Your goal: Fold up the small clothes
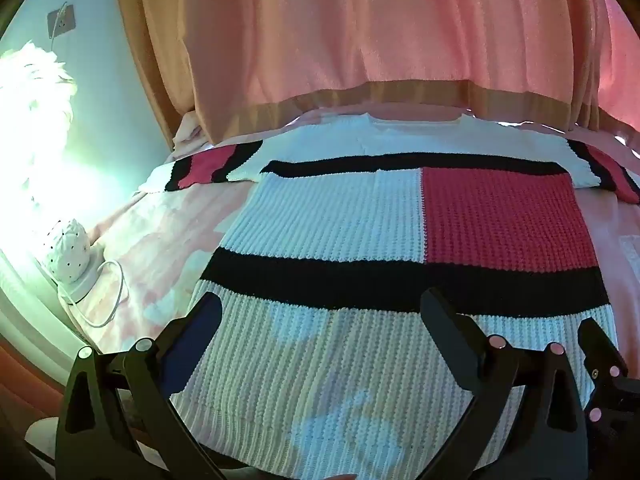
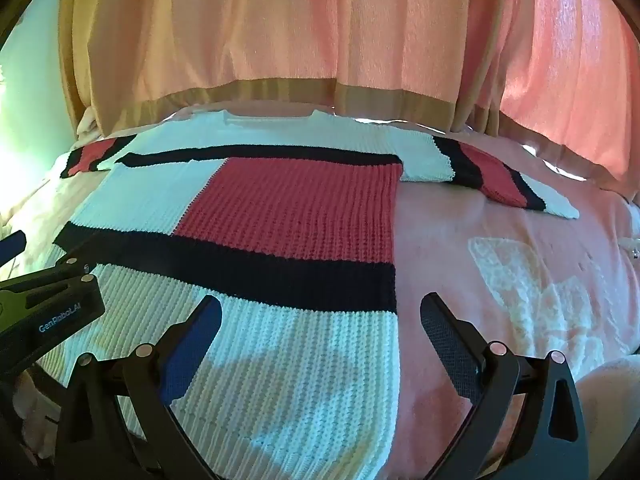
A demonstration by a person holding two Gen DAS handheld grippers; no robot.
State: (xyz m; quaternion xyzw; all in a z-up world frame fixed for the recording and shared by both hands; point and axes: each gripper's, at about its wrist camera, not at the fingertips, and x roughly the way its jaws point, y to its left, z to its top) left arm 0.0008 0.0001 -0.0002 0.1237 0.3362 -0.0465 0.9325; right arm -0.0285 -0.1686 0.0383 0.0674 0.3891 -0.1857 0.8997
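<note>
Sweater (image 1: 340,240): hem end cut off by bottom edge in both views, partly behind claw frames. Left sleeve's cuff end washed out in lamp glare (image 1: 36,128), left wrist view; right sleeve tip runs off frame right there. Lamp top blown out, shape can't tell. Curtain (image 2: 320,40) hides whatever's behind the bed; its top cut off. Bed (image 2: 500,280) edges out of frame on the right. Left claw (image 2: 40,280) only partly in right wrist view, cut by left edge. Pale thing at bottom right corner (image 2: 608,380), right wrist view: can't tell.
</note>
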